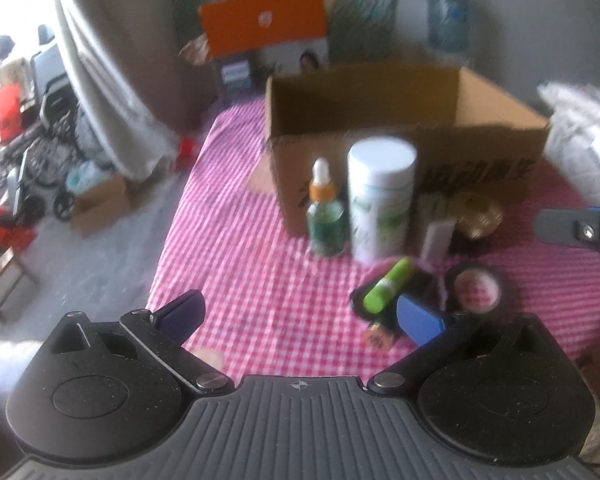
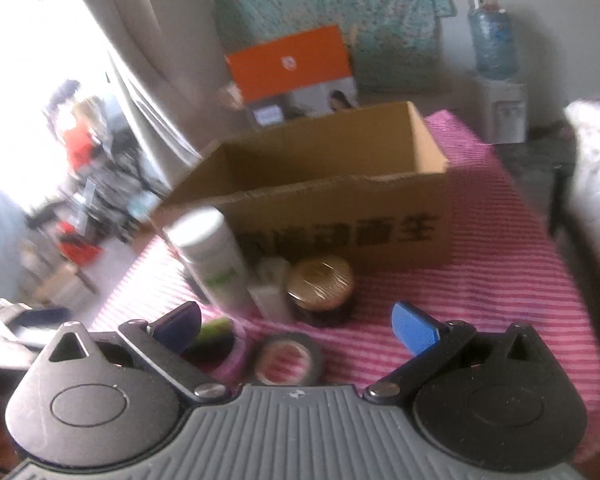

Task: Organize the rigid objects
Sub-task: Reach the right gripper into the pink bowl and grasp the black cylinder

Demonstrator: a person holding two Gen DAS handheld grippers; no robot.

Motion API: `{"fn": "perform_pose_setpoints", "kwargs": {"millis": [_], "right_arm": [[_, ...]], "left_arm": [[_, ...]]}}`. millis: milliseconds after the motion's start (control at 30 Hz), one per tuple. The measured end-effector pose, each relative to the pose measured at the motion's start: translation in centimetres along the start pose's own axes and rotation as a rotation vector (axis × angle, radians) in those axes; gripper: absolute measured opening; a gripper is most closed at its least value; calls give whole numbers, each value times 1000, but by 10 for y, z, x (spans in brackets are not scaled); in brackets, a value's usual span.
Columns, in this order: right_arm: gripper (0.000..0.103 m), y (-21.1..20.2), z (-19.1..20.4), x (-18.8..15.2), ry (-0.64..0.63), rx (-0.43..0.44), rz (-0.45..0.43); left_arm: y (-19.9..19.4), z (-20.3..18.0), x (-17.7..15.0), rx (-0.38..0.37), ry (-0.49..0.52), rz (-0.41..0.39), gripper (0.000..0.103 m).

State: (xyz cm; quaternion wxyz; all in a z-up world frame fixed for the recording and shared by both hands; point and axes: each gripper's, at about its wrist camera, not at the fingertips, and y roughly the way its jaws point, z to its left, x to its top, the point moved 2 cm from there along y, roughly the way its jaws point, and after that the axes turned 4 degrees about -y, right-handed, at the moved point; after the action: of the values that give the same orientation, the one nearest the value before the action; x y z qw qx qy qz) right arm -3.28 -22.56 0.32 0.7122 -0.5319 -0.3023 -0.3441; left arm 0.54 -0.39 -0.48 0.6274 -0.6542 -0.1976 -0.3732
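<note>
Jaws, both grippers: spread wide, empty. Left gripper (image 1: 300,320) hovers near green tube (image 1: 387,285), lying flat on the table (image 1: 260,272), long axis slanting away rightward, tape roll (image 1: 477,289) just beside. Beyond: dropper bottle (image 1: 325,210), white canister (image 1: 381,200), upright before cardboard box (image 1: 404,128). Right gripper (image 2: 298,328) above tape. Risk: tube rolling; crowded neighbours knocked over.

The open cardboard box (image 1: 404,148) has a clear top, nothing over its rim, but its front wall is crowded: dropper bottle (image 1: 325,216), tall white canister (image 1: 381,204), a small white box (image 1: 438,240) and a gold-lidded jar (image 1: 478,216) stand in a row just before it (tight gaps). Nearer, a green tube (image 1: 388,286) and tape roll (image 1: 478,290) lie close together; the checked cloth (image 1: 252,272) to the left is bare
</note>
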Motion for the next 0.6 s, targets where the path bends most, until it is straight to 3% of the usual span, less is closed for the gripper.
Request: {"fn": "perform_pose_setpoints", "kwargs": {"millis": [133,300,367,600], "right_arm": [[99,8,1,13,68,160,8],[77,34,8,21,167,324,100],[73,45,12,21,203,367,137],[61,72,11,16,334,466,237]], "left_arm": [[1,-4,5,-79,2,-43,93],[9,-11,9,-100,37,-50,73],[13,-12,11,-103,45,-44,64],[12,-4,17,-103,9,-100,59]]}}
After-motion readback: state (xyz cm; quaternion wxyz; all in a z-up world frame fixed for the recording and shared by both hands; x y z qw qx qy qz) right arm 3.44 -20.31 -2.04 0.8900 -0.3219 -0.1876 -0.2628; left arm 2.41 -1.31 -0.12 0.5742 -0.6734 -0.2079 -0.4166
